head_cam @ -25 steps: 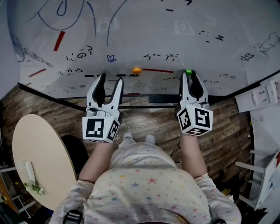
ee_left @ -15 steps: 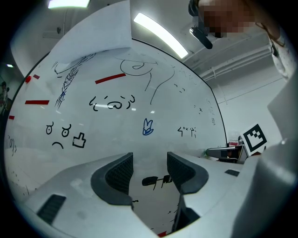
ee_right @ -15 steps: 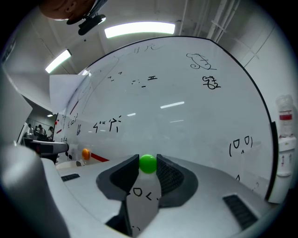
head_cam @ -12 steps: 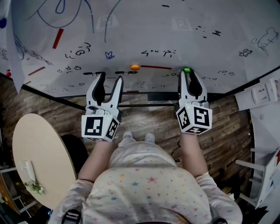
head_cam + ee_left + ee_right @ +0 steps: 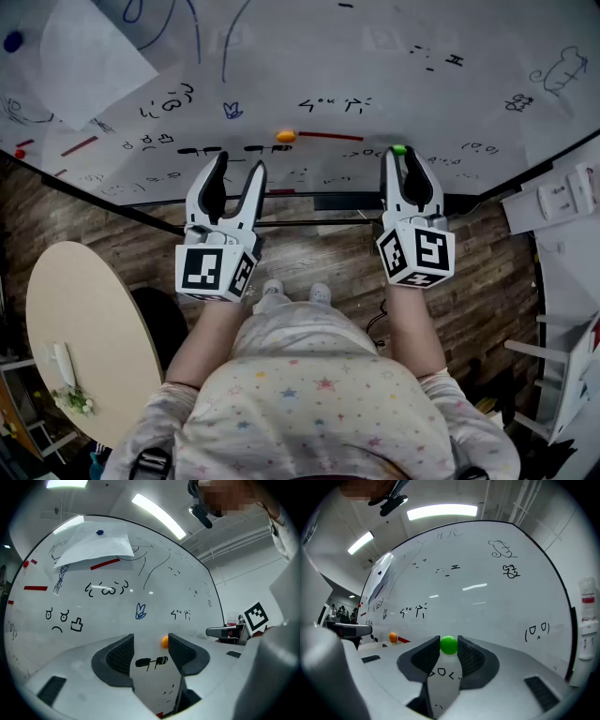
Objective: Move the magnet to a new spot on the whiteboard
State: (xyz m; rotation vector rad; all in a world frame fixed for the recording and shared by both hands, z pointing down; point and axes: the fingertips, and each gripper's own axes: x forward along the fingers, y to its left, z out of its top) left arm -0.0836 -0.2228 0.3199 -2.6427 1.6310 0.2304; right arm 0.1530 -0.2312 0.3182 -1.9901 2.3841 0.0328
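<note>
A small green magnet (image 5: 399, 149) (image 5: 449, 644) sits at the lower part of the whiteboard (image 5: 375, 75). My right gripper (image 5: 400, 156) (image 5: 449, 650) is shut on it, one jaw at each side. My left gripper (image 5: 239, 164) (image 5: 150, 641) stands open further left, its tips close to the board with nothing between them, just marker scribbles behind. An orange magnet (image 5: 286, 136) (image 5: 165, 641) (image 5: 393, 637) sticks to the board between the two grippers, just past the left gripper's right jaw.
A paper sheet (image 5: 89, 61) hangs at the board's upper left under a blue magnet (image 5: 13, 41). A red line (image 5: 330, 136) runs right of the orange magnet. A round beige table (image 5: 89, 337) stands at my left, white shelving (image 5: 562, 202) at my right.
The board's marks and the orange magnet have slid up and left in the head view, and the paper sheet has come into sight. Both grippers keep nearly the same place.
</note>
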